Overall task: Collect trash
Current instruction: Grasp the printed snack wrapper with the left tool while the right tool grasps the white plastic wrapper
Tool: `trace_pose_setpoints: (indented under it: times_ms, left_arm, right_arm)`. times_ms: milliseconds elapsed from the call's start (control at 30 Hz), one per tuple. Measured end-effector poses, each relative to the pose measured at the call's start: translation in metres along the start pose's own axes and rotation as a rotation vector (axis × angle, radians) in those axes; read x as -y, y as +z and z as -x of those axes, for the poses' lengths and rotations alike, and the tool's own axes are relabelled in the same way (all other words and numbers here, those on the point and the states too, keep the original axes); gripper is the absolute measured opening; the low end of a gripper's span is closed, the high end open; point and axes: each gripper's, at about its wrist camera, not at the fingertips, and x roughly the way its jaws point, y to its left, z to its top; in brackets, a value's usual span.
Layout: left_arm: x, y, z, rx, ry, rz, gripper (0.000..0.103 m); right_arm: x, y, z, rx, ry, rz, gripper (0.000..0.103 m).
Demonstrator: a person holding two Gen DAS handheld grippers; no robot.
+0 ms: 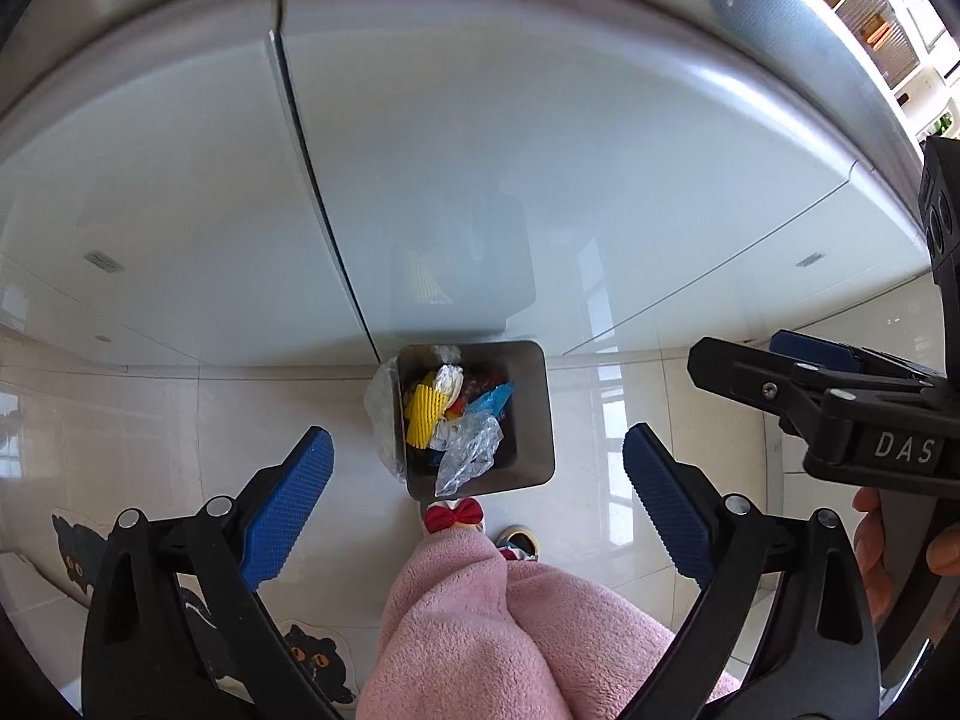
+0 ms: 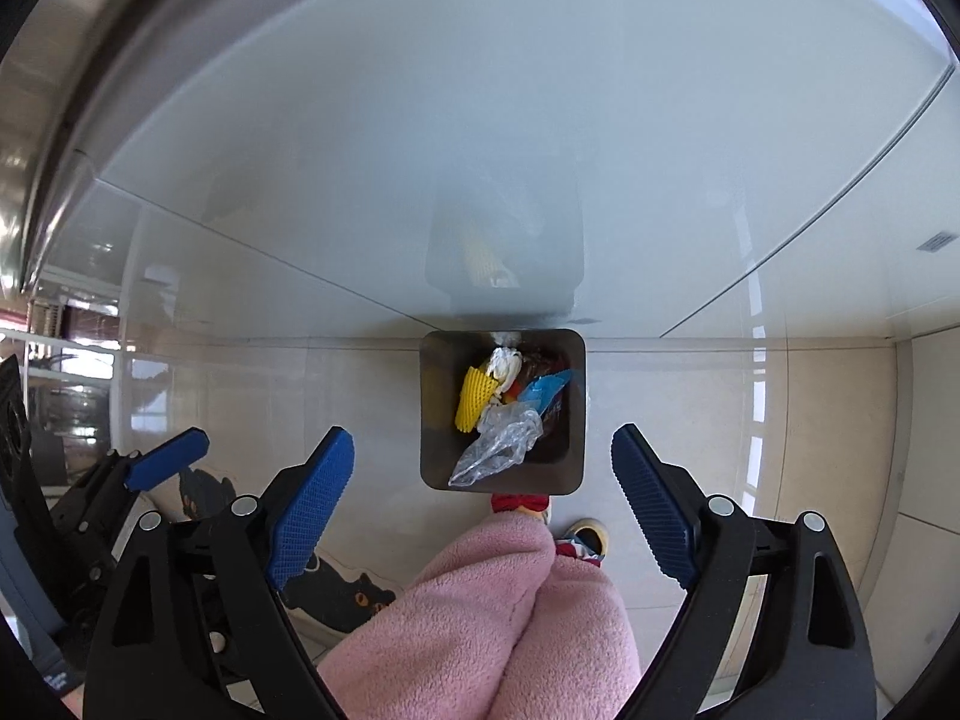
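Note:
A small square metal trash bin (image 1: 534,420) stands on the floor below me, against white cabinet doors; it also shows in the right wrist view (image 2: 573,420). It holds a yellow foam net (image 1: 423,420) (image 2: 474,405), a blue wrapper (image 1: 492,399) (image 2: 543,390), white crumpled paper (image 1: 447,381) (image 2: 504,363) and a clear plastic bag (image 1: 468,456) (image 2: 498,447). My left gripper (image 1: 477,507) is open and empty, high above the bin. My right gripper (image 2: 483,504) is open and empty, also above it; it shows at the right edge of the left wrist view (image 1: 780,360).
Glossy white cabinet doors (image 1: 540,180) rise behind the bin under a steel counter edge (image 1: 780,30). The person's pink trouser legs (image 1: 510,630) and slippers (image 1: 456,516) stand just before the bin. A black-cat floor mat (image 2: 336,594) lies to the left on the tiled floor.

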Motion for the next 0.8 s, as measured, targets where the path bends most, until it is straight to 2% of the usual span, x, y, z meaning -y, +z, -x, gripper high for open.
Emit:
trace_pose_setpoints:
  times_ms: [33,67,367,600,800]
  left_arm:
    - [0.001,0.002,0.012,0.021,0.001,-0.001,0.093]
    - [0.003,0.004,0.024,0.04,0.004,-0.001,0.094]
    - [0.0,0.03,0.102,0.172,0.012,0.033,0.095]
    - [-0.005,0.071,0.145,0.26,0.013,0.026,0.095]
    - [-0.016,0.12,0.161,0.321,0.007,0.002,0.095]
  right_arm:
    - [-0.002,0.001,0.013,0.019,0.0,0.0,0.098]
    - [-0.002,0.001,0.027,0.042,0.004,-0.001,0.099]
    - [-0.014,0.02,0.119,0.175,0.047,0.039,0.099]
    - [-0.032,0.054,0.16,0.27,0.065,0.065,0.099]
    - [-0.046,0.105,0.179,0.332,0.072,0.055,0.099]
